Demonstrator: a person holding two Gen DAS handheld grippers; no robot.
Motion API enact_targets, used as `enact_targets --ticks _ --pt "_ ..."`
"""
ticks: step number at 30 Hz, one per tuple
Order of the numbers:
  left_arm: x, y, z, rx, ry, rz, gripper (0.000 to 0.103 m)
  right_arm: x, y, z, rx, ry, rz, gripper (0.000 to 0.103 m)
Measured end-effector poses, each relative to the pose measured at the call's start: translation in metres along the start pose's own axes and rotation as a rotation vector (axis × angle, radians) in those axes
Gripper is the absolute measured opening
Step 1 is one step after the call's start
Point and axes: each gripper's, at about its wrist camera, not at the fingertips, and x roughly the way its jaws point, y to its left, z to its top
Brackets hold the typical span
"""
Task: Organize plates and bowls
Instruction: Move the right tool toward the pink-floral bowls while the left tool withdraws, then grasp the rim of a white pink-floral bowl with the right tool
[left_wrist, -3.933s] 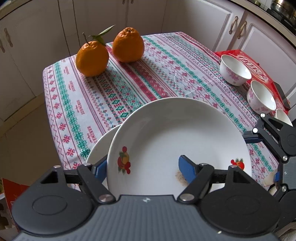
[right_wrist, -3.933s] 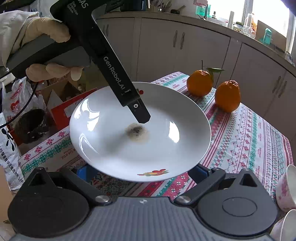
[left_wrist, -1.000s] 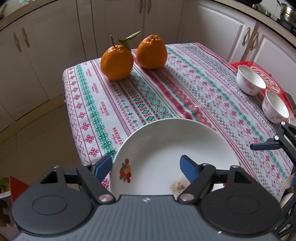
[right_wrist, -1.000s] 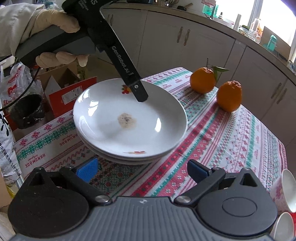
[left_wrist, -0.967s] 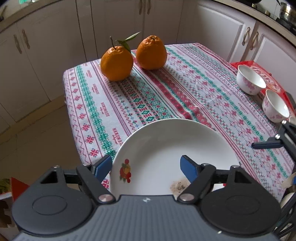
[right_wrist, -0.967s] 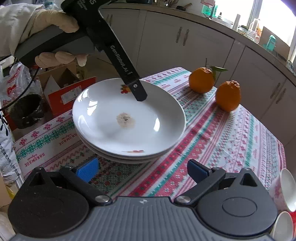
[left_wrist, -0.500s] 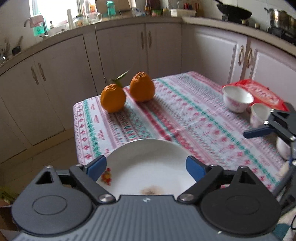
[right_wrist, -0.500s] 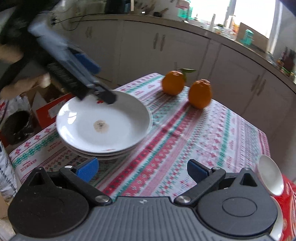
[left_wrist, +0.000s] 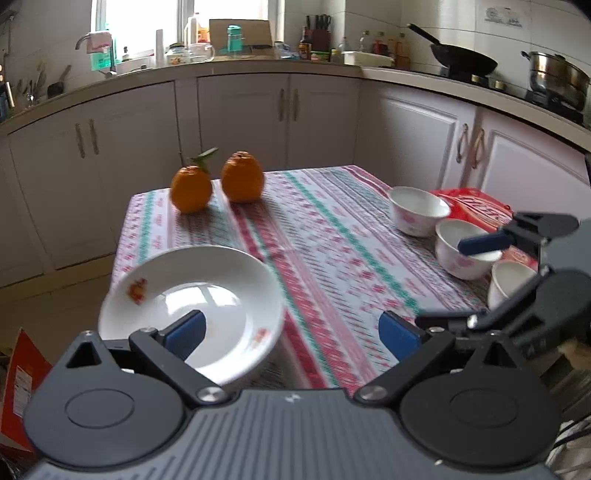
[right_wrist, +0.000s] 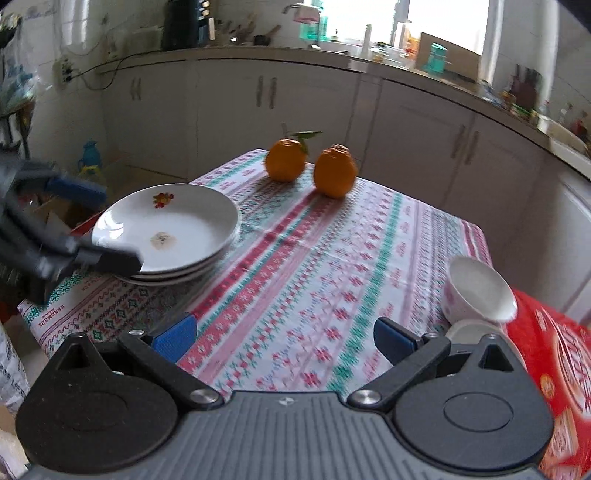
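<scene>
A stack of white plates (right_wrist: 166, 229) with fruit prints rests on the near left corner of the patterned tablecloth (right_wrist: 314, 277); the top plate (left_wrist: 192, 295) has a brown smear. My left gripper (left_wrist: 291, 332) is free of the plate with its jaws opening, and its left pad (left_wrist: 184, 330) shows in front of the plate. In the right wrist view the left gripper (right_wrist: 120, 227) hangs at the stack's near left rim. My right gripper (right_wrist: 284, 338) is open over bare cloth with nothing between its fingers. Three white floral bowls (left_wrist: 417, 210) (left_wrist: 465, 247) (left_wrist: 513, 280) stand at the right.
Two oranges (left_wrist: 192, 192) (left_wrist: 242, 181) sit at the table's far end. A red box (right_wrist: 554, 362) lies under and beside the bowls at the right edge. White kitchen cabinets (left_wrist: 240, 118) ring the table. The right gripper (left_wrist: 461, 280) hovers by the bowls.
The left gripper let go of the top plate, spread its jaws and drew back to the right. The plate stays on the stack. The right gripper pulled back toward the bowls.
</scene>
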Motion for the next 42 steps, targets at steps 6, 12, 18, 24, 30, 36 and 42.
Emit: enact_targets --ticks 6,12,18,24,30,36,42 --pt "0.012 -0.042 -0.005 0.044 -0.009 -0.053 0.1 -0.028 -0.037 -0.022 0.055 -0.017 -0.089 0.103" --pt "0.037 -0.101 -0.005 0.197 -0.004 -0.174 0.1 -0.05 -0.08 -0.05 0.137 0.009 -0.185 0.103" --pt "0.059 -0.151 -0.011 0.383 -0.014 -0.294 0.1 -0.057 -0.113 -0.076 0.229 0.053 -0.187 0.103" --pt "0.081 -0.181 -0.016 0.45 0.005 -0.396 0.099 -0.051 -0.136 -0.092 0.321 0.086 -0.124 0.103" --pt "0.093 -0.199 -0.018 0.475 0.017 -0.453 0.097 -0.049 -0.16 -0.1 0.402 0.086 -0.073 0.1" --pt "0.096 -0.208 -0.022 0.494 0.021 -0.481 0.087 -0.041 -0.175 -0.107 0.471 0.108 -0.018 0.086" --pt "0.098 -0.206 -0.018 0.458 0.021 -0.508 0.081 -0.038 -0.179 -0.109 0.494 0.112 0.014 0.077"
